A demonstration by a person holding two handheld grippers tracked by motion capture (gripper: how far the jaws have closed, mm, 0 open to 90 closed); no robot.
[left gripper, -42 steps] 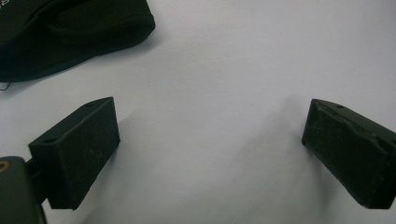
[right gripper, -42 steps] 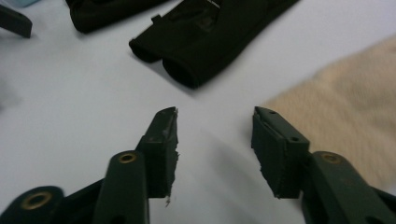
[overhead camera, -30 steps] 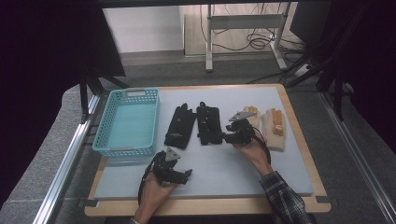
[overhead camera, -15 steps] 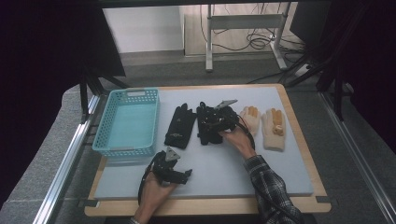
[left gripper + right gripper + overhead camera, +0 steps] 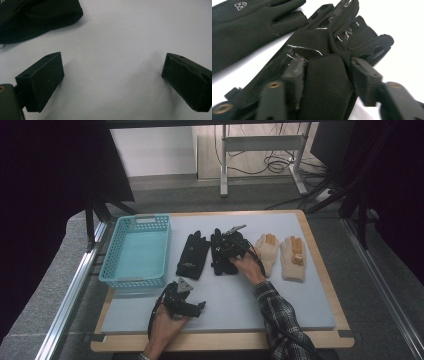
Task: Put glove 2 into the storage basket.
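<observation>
The right gripper (image 5: 231, 251) is seen over the right black glove (image 5: 222, 252), which lies on the grey mat (image 5: 280, 300) between the left black glove (image 5: 192, 255) and two cream gloves (image 5: 280, 255). Its jaws have just been closing, and a raised fold of the right black glove's cuff (image 5: 325, 85) is pinched between them. The left gripper (image 5: 187, 306) is held near the mat's front edge, jaws wide apart with bare mat between. A blue basket (image 5: 115, 270) stands at the far left
</observation>
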